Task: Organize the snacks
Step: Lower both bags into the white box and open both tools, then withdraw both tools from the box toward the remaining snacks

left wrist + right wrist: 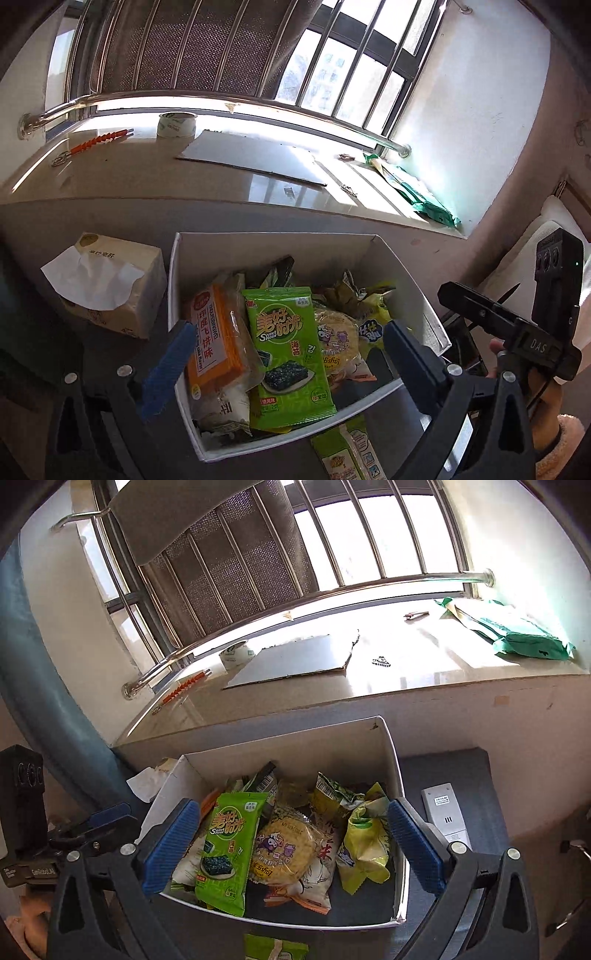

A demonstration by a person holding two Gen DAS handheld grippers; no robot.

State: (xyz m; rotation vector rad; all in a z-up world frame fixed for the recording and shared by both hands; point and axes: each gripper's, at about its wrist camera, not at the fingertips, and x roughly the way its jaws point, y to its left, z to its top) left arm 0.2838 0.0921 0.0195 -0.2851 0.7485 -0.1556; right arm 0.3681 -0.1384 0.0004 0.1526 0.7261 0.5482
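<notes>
I have both tools hovering over the white box point(280, 243), which sits on the dark tabletop point(476, 775) against its far edge, under the window ledge point(147, 184). My left gripper point(288, 354) has its fingers spread wide and empty above the near half of the box; my right gripper point(291, 843) is likewise wide open, holding nothing. The snacks lie piled loose inside: a green seaweed packet point(286, 354) on top, an orange-and-white biscuit pack point(218, 343) along the left wall, a round cracker pack point(286, 845) in the middle and a crumpled yellow-green bag point(364, 843) toward the right wall. One more green packet point(343, 454) lies outside, just beside the near wall of the box. I judge them all light, with slick, crinkly film that can slide between the pads; the round cracker is probably brittle, so I would pinch gently. The seaweed packet looks flat and thin, best taken across a sealed edge or its narrow width. The box walls hem me in at the sides, so I would enter from straight above. A tissue pack point(110, 280) flanks the box on the left and a white remote point(445, 812) on the right, leaving little spare tabletop; the near edge seems the freest.
</notes>
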